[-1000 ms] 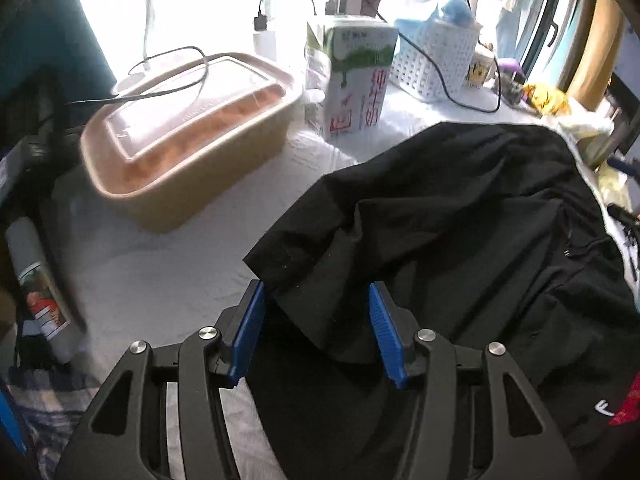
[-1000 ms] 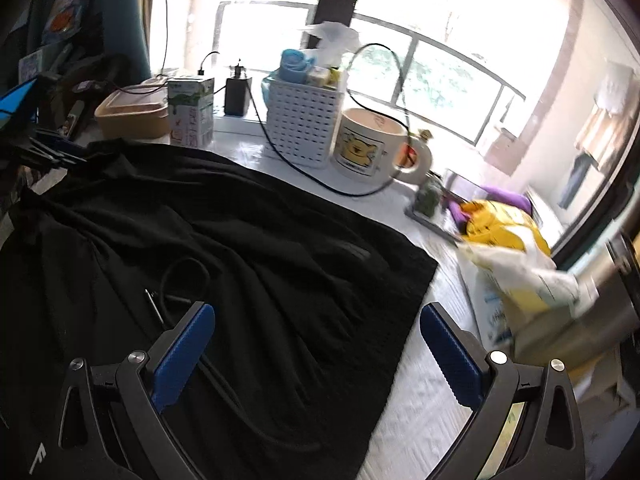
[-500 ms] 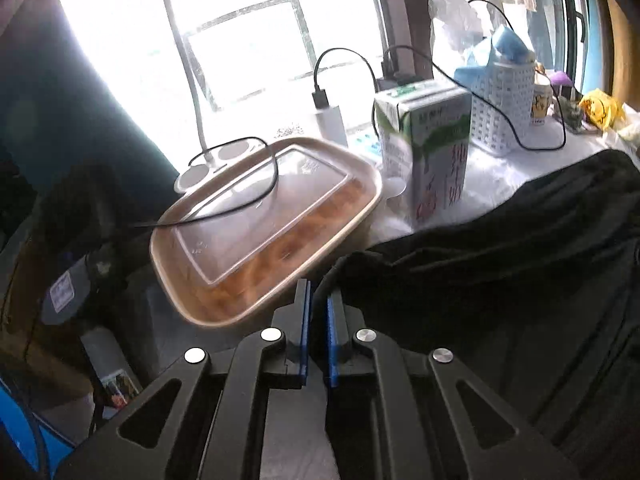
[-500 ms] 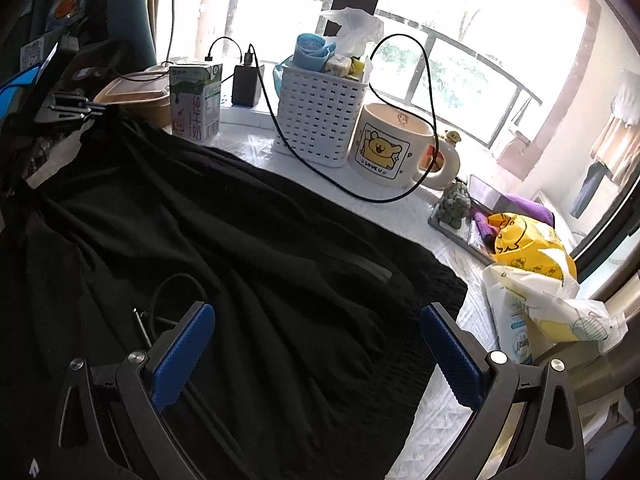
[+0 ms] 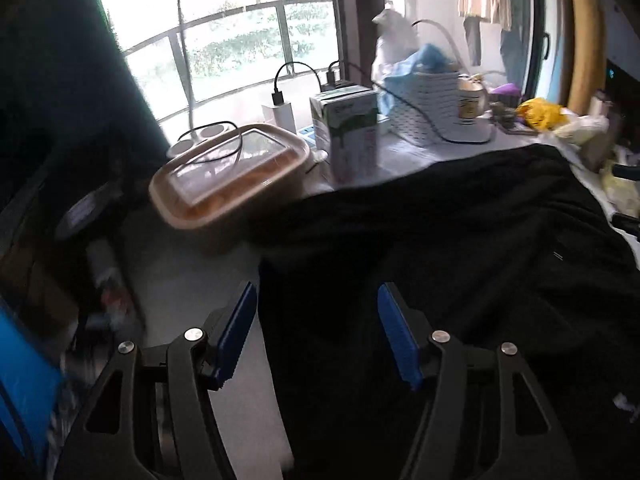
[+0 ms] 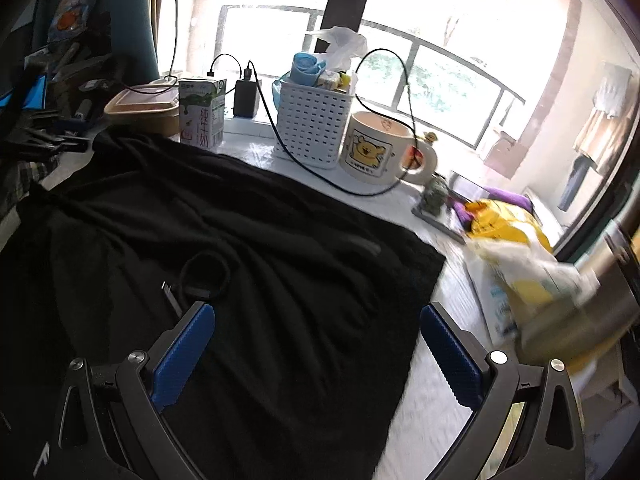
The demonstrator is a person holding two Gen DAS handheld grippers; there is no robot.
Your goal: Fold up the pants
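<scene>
Both grippers' jaws wide and empty over the pants (image 5: 460, 264), the left gripper (image 5: 316, 332) no longer pinching.

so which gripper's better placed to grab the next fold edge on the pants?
Probably the left. The left gripper is open with its fingers either side of the black pants' near edge. The right gripper is also open, but hovers mid-fabric, with the side hem under its outer finger.

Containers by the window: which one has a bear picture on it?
The big cream mug shows a yellow cartoon bear. The white slotted basket is plain, and the milk carton has green splashes and writing.
</scene>
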